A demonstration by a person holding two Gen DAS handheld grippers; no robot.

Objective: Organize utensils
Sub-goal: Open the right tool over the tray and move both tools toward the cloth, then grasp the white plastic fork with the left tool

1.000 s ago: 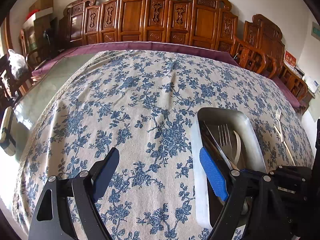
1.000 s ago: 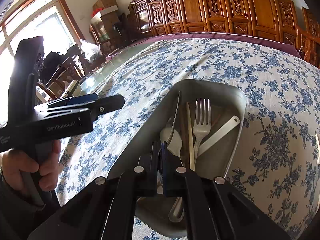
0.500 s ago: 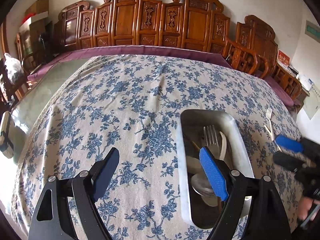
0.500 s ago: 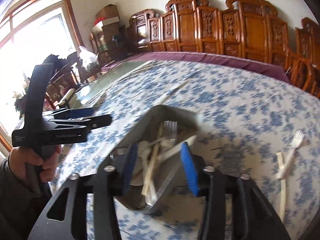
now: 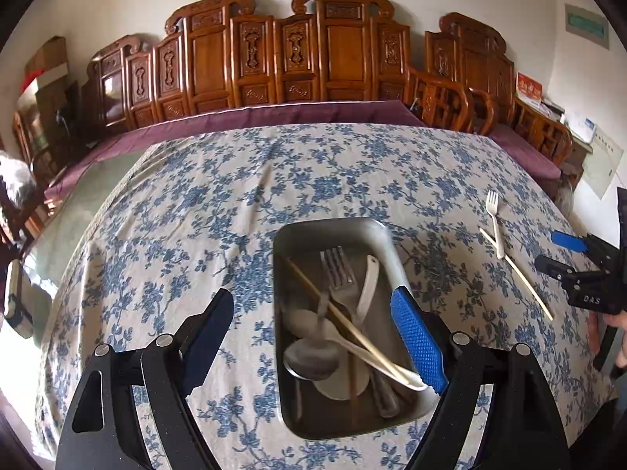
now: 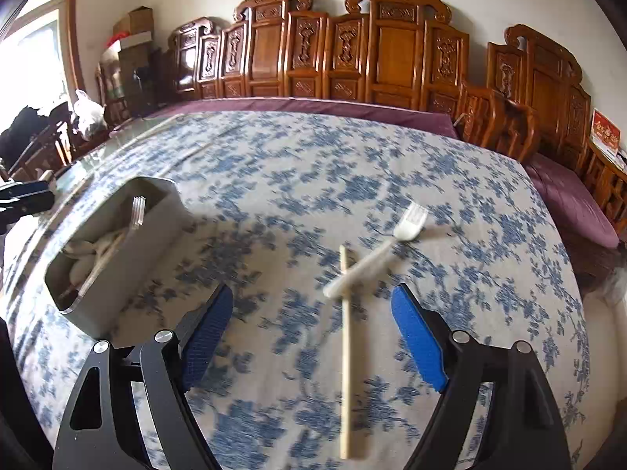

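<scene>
A metal tray (image 5: 384, 243) sits on the floral tablecloth and holds a metal fork (image 5: 337, 274), spoons, a white utensil and chopsticks. My left gripper (image 5: 313, 337) is open and empty above the tray's near end. A white plastic fork (image 6: 376, 258) lies across a single chopstick (image 6: 345, 352) on the cloth, right of the tray (image 6: 117, 274). My right gripper (image 6: 313, 337) is open and empty, and the chopstick lies between its fingers. The fork (image 5: 494, 223), the chopstick (image 5: 525, 278) and the right gripper (image 5: 564, 254) also show in the left wrist view.
The table (image 5: 235, 196) has a blue floral cloth over a purple one. Carved wooden chairs (image 5: 337, 51) line the far edge and the right side. The glass tabletop shows bare at the far left, with a small device (image 5: 19, 305) on it.
My right gripper opened, left a utensil in the tray and swung right to the white fork and chopstick. My left gripper shifted so the tray sits more centred under it.
</scene>
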